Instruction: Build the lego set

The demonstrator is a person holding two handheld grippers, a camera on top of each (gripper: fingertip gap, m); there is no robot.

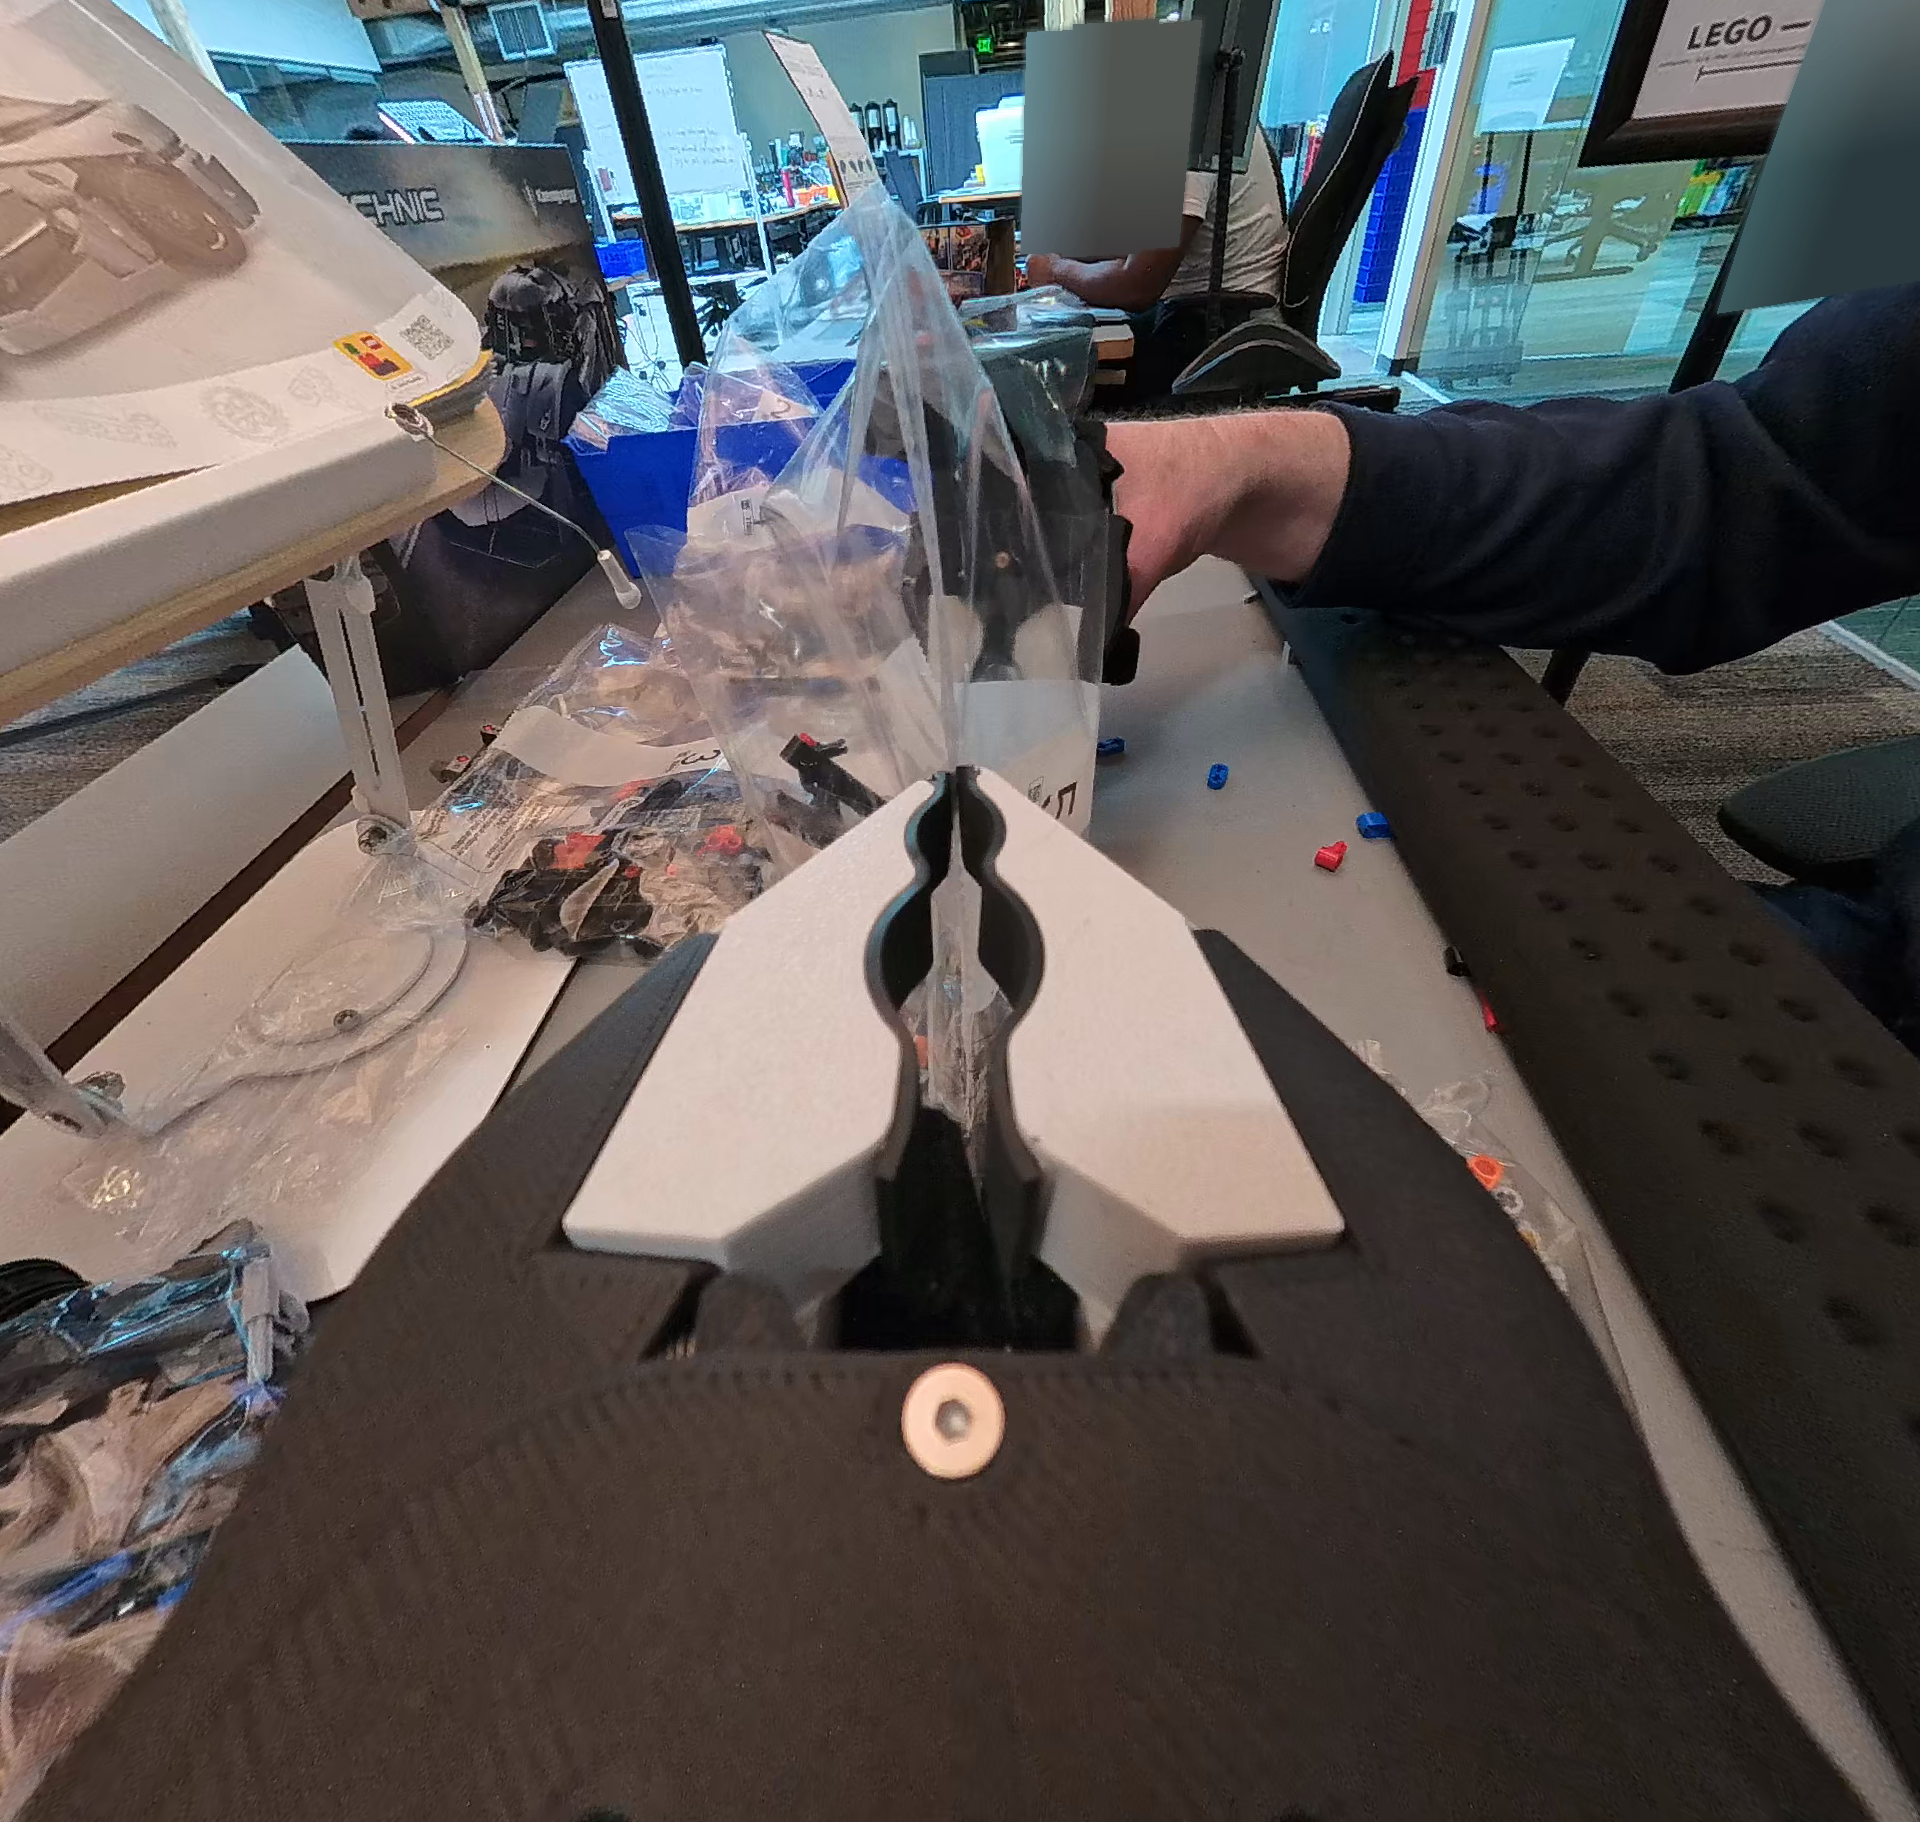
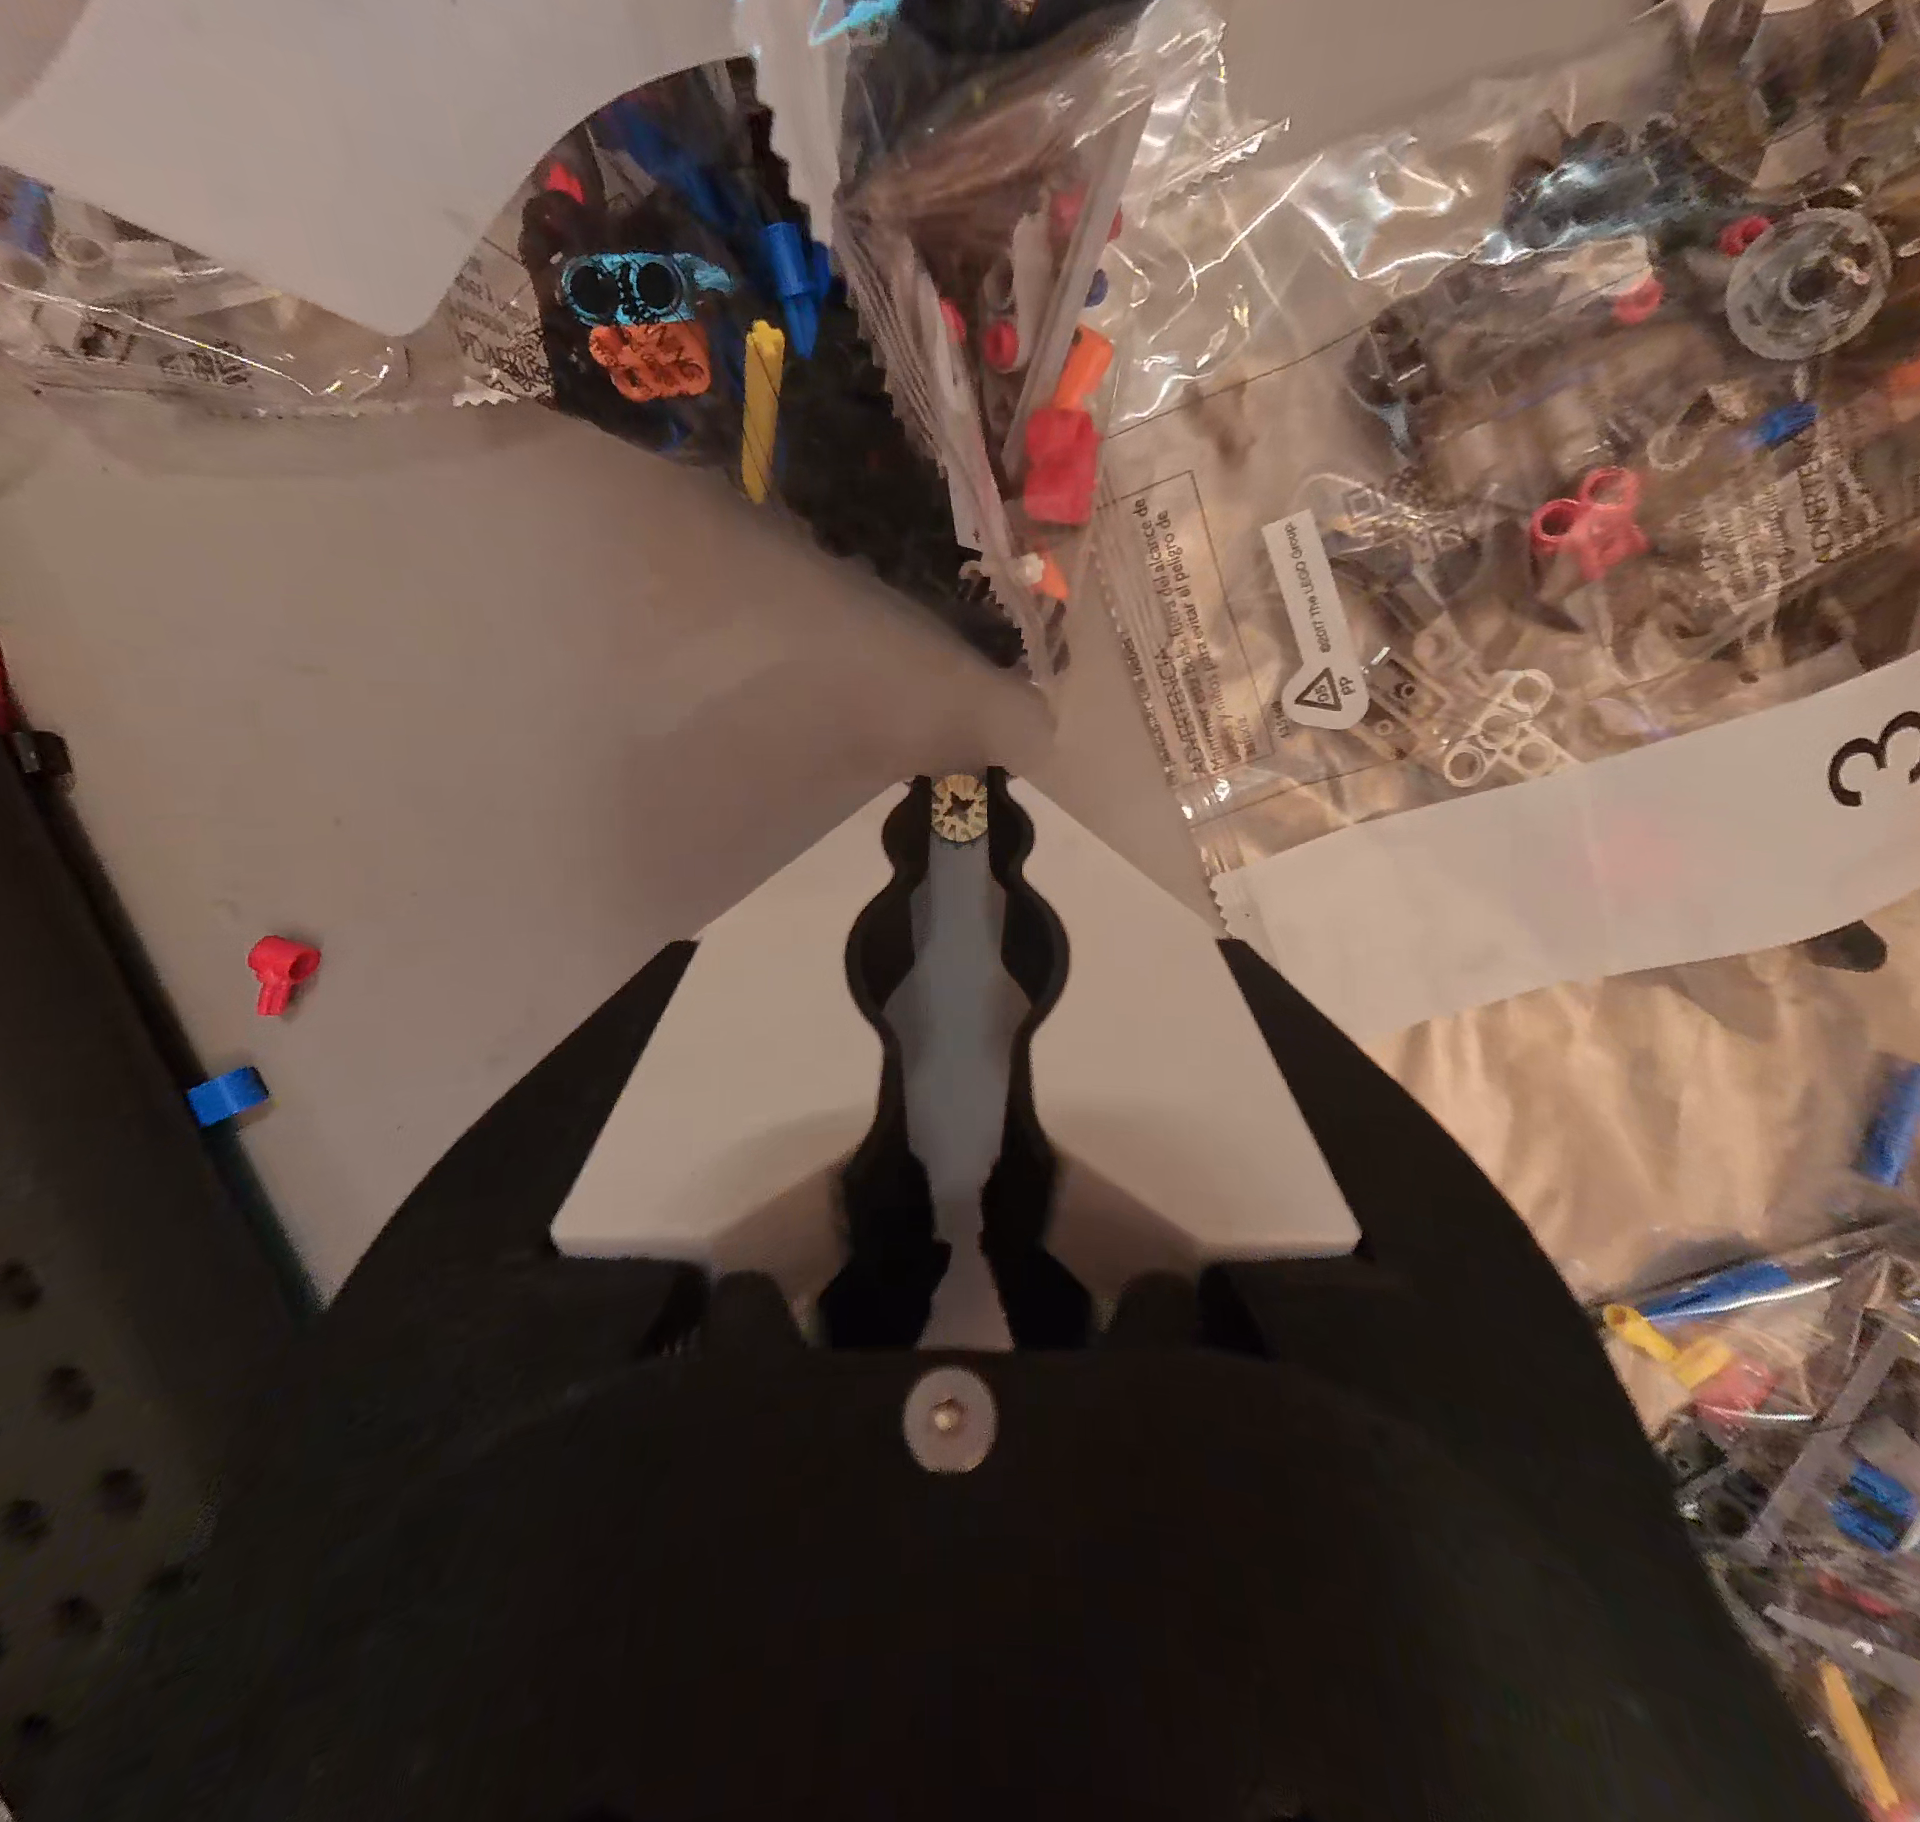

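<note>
My left gripper (image 1: 957,785) is shut on the edge of a clear plastic bag (image 1: 883,525) and holds it upright over the white table (image 1: 1247,941). Behind that bag a hand in a dark sleeve (image 1: 1226,494) holds my right gripper (image 1: 997,567), seen through the plastic with its tips hidden. In the right wrist view my right gripper (image 2: 957,798) points down at the table and is shut on a small tan gear (image 2: 957,806). The plastic of the held bag (image 2: 623,338), with black, blue, yellow and orange pieces inside, rises just ahead of its tips.
Sealed bags of pieces (image 2: 1558,422) lie right of the right gripper, others on the table's left (image 1: 623,837). Loose red (image 2: 282,972) and blue (image 2: 227,1095) pieces lie near a black perforated board (image 1: 1662,1045). An instruction booklet on a stand (image 1: 208,318) is at the left. My hands' fingertips stand some 20 centimetres from each other.
</note>
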